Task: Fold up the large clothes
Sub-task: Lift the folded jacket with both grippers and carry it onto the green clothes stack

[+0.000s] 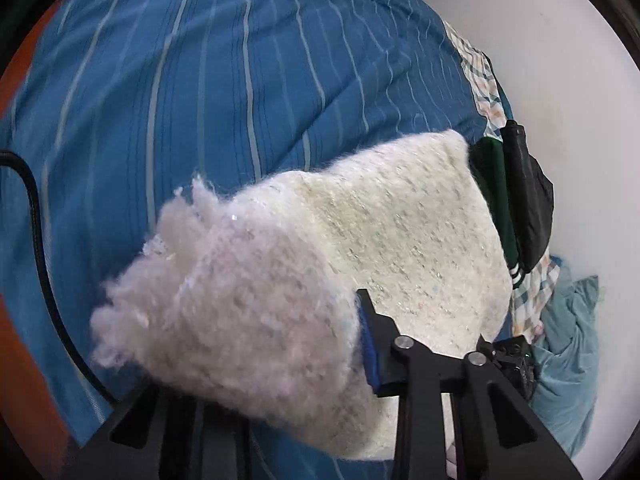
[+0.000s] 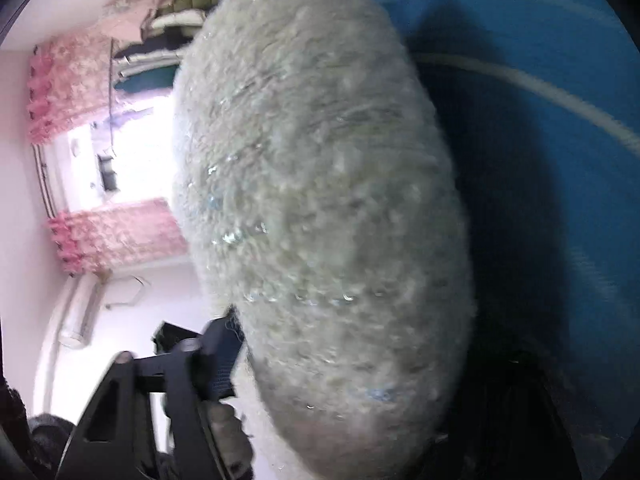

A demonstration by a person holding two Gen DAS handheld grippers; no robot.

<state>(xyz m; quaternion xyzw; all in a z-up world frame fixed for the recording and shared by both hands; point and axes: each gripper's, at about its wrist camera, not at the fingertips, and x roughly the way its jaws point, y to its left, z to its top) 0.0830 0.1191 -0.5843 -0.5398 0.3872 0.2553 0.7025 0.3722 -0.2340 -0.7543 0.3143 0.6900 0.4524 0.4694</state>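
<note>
A fluffy white garment with shiny threads (image 1: 360, 240) lies partly on the blue striped bed cover (image 1: 200, 80). My left gripper (image 1: 304, 344) is shut on a bunched edge of it; the right finger with its blue pad (image 1: 370, 348) shows, the left finger is hidden under the fluff. In the right wrist view the same white garment (image 2: 320, 200) fills the middle, lifted in front of the camera. My right gripper (image 2: 288, 360) is shut on it; the left finger (image 2: 220, 356) shows, the other is hidden behind the fabric.
A dark green and black garment (image 1: 516, 200) and a checked cloth (image 1: 480, 76) lie at the bed's right edge, with a light blue cloth (image 1: 568, 340) below. A black cable (image 1: 36, 216) runs at the left. Pink curtains (image 2: 80, 92), a window and stacked clothes (image 2: 168, 32) stand beyond.
</note>
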